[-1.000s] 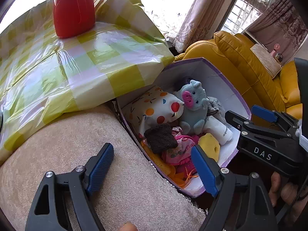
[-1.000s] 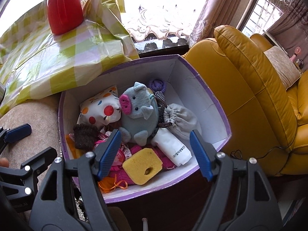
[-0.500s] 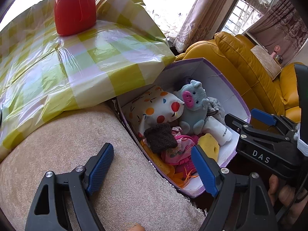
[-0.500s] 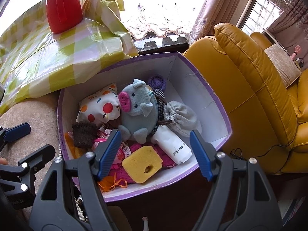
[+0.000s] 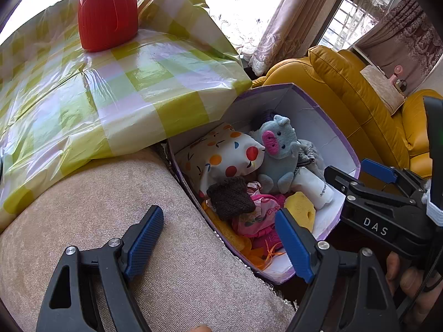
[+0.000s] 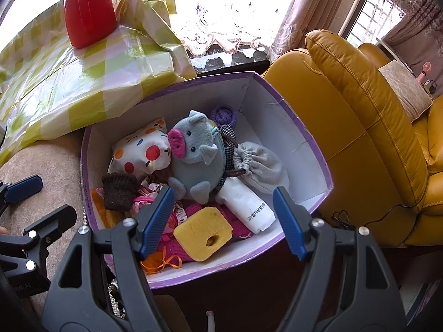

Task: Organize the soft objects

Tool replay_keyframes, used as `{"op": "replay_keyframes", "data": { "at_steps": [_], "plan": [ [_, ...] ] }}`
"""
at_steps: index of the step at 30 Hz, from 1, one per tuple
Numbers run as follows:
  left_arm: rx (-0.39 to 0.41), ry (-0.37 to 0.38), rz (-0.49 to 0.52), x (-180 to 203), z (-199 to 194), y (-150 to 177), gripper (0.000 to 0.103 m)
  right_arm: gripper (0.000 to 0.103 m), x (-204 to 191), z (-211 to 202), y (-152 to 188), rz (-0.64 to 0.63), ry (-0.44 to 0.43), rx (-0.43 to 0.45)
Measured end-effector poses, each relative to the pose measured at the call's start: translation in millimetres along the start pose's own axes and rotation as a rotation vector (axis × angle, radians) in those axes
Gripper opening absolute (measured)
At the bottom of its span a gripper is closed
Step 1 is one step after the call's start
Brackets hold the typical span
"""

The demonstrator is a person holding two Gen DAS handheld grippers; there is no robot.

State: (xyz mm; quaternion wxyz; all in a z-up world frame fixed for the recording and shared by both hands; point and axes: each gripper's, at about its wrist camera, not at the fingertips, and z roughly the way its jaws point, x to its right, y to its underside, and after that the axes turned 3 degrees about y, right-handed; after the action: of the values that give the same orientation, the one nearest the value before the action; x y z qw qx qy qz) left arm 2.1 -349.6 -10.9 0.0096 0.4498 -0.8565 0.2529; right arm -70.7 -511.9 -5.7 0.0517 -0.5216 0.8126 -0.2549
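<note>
A purple-rimmed white box [image 6: 279, 127] [image 5: 318, 113] holds soft things: a grey plush pig [image 6: 198, 155] [image 5: 278, 152], a spotted white cushion [image 6: 141, 152] [image 5: 227, 155], a brown knit piece [image 6: 119, 191] [image 5: 231, 197], a yellow sponge [image 6: 203, 233] [image 5: 300, 210], a grey drawstring pouch [image 6: 259, 166], a white tube [image 6: 249, 210] and pink cloth [image 5: 259, 218]. My right gripper [image 6: 223, 221] hangs open above the box's near edge, nothing between its fingers. My left gripper [image 5: 218, 240] stands open over the beige cushion [image 5: 110, 207], left of the box, holding nothing.
A green-checked plastic cover [image 5: 97, 83] lies behind, with a red bottle [image 5: 108, 13] on it. A yellow leather sofa [image 6: 360, 124] stands right of the box. A person's fingers [image 5: 407, 276] hold the right gripper's handle. Curtains and a window are at the back.
</note>
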Motion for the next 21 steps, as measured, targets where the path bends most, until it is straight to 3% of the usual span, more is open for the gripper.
{"op": "replay_keyframes", "data": {
  "at_steps": [21],
  "plan": [
    [-0.002, 0.003, -0.002, 0.9, 1.0, -0.5, 0.085, 0.076, -0.4, 1.1, 1.0, 0.0, -0.002, -0.003]
  ]
}}
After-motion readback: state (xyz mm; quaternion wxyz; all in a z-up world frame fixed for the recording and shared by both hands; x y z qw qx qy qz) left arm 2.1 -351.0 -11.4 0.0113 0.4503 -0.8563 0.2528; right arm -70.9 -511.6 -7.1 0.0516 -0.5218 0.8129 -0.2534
